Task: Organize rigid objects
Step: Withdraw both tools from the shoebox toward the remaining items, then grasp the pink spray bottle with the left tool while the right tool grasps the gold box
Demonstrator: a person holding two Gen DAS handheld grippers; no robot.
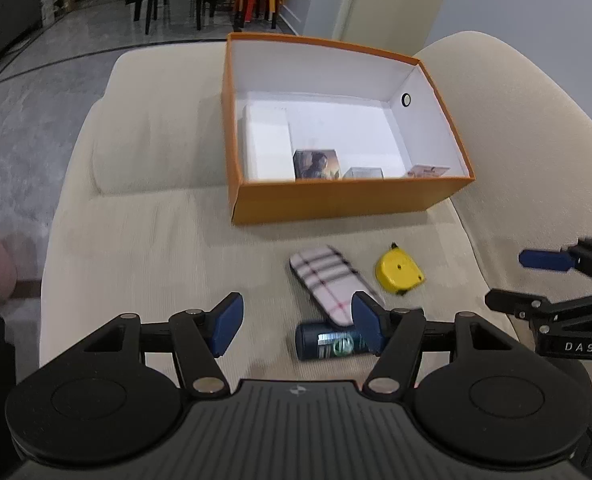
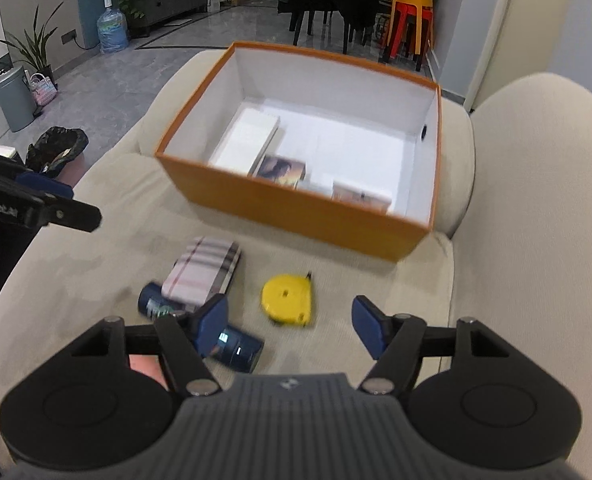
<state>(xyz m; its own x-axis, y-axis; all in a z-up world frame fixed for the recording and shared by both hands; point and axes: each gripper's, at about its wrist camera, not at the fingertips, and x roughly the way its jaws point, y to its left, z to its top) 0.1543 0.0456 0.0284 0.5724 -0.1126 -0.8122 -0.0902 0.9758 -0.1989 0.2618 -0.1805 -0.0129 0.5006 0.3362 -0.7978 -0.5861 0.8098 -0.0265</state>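
Both tools are hanging w/ jaws apart, nothing between: left gripper [image 1: 296, 326], right gripper [image 2: 291, 330]. Plaid case [image 1: 330, 282], yellow tape measure [image 1: 399, 273] and dark blue can [image 1: 330, 346] are lying loose mid-frame on the sofa seat [image 1: 135, 264], probably awaiting pickup. Orange box [image 1: 348, 198] is sitting upper center, open-topped, w/ room inside at right.

Sofa seat [image 1: 155, 248]: beige cloth, fine ribbed weave, matt.
Box [image 1: 348, 200]: orange cardboard outside, matt; smooth white paper lining.
Tape measure [image 1: 399, 274]: yellow plastic, smooth, slight sheen.
Case [image 1: 332, 280]: checked pattern, smooth surface; material unclear.
Can [image 1: 328, 346]: dark blue, glossy, with a shiny printed label.
Left gripper [image 1: 298, 328]: black matt plastic arms, metal pivot pins, blue matt pads [image 1: 227, 328].
Floor [image 2: 107, 92]: grey, polished, stone-like.
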